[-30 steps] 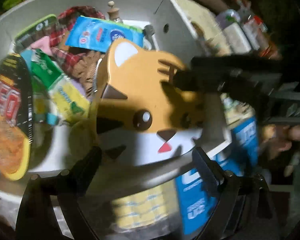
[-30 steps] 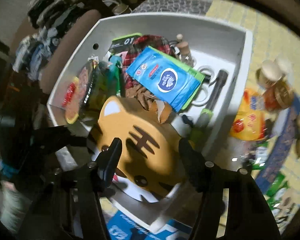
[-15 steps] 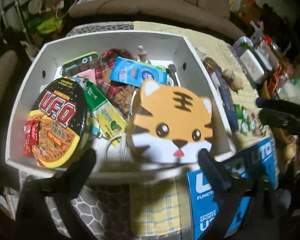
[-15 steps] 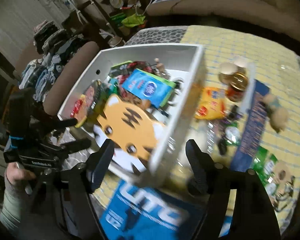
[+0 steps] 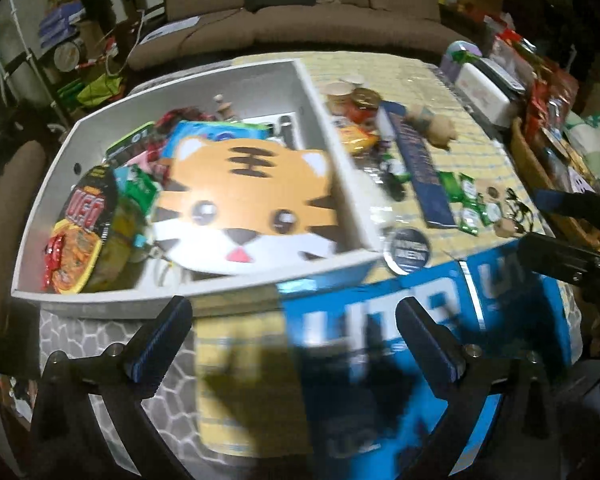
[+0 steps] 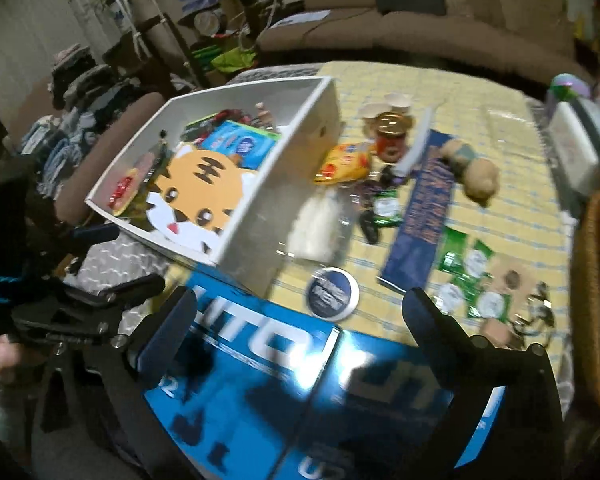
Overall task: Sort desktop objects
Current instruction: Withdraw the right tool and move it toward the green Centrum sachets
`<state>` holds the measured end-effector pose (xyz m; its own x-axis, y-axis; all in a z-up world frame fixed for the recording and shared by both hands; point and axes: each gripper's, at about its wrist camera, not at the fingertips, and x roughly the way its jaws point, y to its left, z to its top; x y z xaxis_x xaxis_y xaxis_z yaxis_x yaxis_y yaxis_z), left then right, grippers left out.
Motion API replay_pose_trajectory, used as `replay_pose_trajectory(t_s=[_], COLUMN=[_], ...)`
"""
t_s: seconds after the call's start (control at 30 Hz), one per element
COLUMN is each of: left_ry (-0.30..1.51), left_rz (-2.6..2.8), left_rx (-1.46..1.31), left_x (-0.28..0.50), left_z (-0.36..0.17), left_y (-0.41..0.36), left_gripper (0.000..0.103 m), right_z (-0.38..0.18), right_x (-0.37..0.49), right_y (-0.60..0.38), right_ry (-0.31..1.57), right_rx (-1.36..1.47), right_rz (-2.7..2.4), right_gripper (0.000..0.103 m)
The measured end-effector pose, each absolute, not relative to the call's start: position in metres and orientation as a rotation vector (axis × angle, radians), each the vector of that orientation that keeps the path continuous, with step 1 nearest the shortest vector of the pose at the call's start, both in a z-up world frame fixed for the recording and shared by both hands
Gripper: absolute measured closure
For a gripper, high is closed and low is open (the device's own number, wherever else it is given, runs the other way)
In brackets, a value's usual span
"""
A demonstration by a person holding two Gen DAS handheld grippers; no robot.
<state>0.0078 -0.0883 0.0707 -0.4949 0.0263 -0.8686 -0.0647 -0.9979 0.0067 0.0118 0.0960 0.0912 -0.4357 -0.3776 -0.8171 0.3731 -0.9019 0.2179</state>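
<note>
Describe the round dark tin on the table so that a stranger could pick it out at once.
Start at the big white box on the yellow checked cloth. Off the box's near right corner, just beyond the big blue carton, lies the round tin. It is the only flat disc there: a dark blue lid with a pale rim, unlike the green packets and long blue box nearby.

left tool (image 5: pixel 288 344) wide open, right tool (image 6: pixel 296 328) opening — empty

My left gripper (image 5: pixel 292 344) and right gripper (image 6: pixel 300 324): black angular fingers, blue-edged pads, silver screws on the arms.
</note>
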Motion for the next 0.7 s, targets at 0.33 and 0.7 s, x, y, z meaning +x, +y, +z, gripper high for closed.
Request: replay_pose_trajectory(t_s=[0.33, 0.7], left_ry=[0.024, -0.043], left_rz=[2.700, 2.706], left_rx=[-1.419, -1.377], left_x=[0.030, 0.016], left_z=[0.077, 0.066], left_y=[-0.025, 0.007], left_gripper=[0.000, 0.000], right_z=[0.095, 0.080], right_x=[0.044, 0.042], right_y=[0.143, 0.193], right_ry=[0.060, 0.013], right_rx=[1.292, 1.299], right_rz=[-2.488, -2.527], right_gripper=[0.000, 0.000])
